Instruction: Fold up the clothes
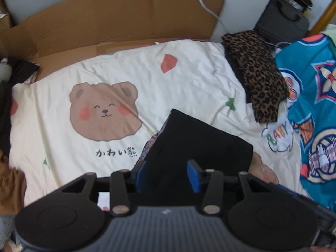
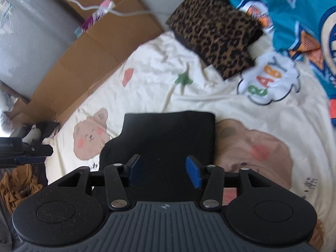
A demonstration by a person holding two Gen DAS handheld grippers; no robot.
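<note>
A bed is covered by a cream sheet [image 1: 189, 79] printed with brown bear faces [image 1: 104, 111]. Along its far edge, flattened cardboard [image 1: 109, 21] is propped against a white wall [image 1: 247, 2]. A white cable [image 1: 206, 6] is draped over the cardboard. A teal cartoon-print blanket [image 1: 315, 96] is spread at right. Soft daylight is cast throughout.

Folded black garment [image 2: 168, 138] on bedsheet [image 2: 231, 105]
</note>
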